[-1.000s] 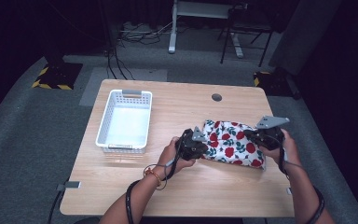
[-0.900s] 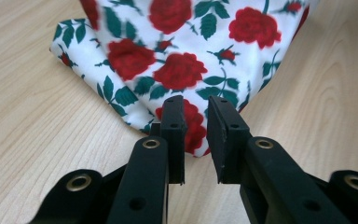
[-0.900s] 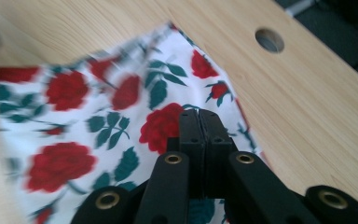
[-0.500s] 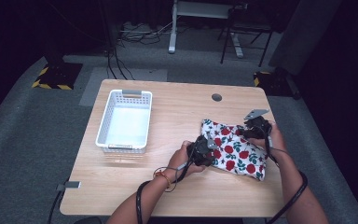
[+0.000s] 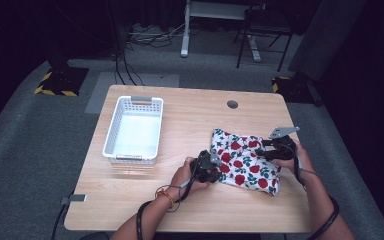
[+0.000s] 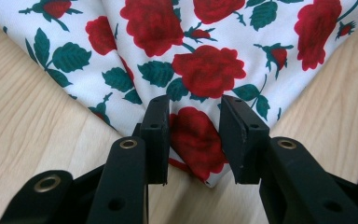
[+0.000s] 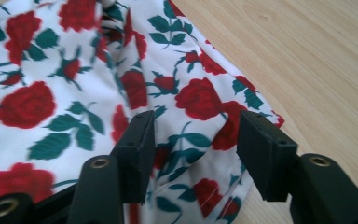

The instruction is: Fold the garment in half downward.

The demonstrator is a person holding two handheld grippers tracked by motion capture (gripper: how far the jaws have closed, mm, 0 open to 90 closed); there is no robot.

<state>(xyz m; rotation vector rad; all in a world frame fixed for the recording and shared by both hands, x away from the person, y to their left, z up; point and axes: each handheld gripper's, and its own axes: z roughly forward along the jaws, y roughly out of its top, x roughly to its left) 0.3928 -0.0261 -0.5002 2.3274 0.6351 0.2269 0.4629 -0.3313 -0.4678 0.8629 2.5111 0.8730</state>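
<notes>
A folded white cloth (image 5: 244,162) printed with red roses and green leaves is seen lying creased on the right half of the wooden table (image 5: 190,210), well apart from the white basket (image 5: 133,131). The left gripper (image 6: 193,135) is set over a pointed corner of the cloth, its jaws parted and apparently not pressing. The right gripper (image 7: 196,144), whose jaws have just been opening, is released above the cloth's far edge

A wooden table (image 5: 145,205) stands on grey carpet (image 5: 25,150) in a dark room.
</notes>
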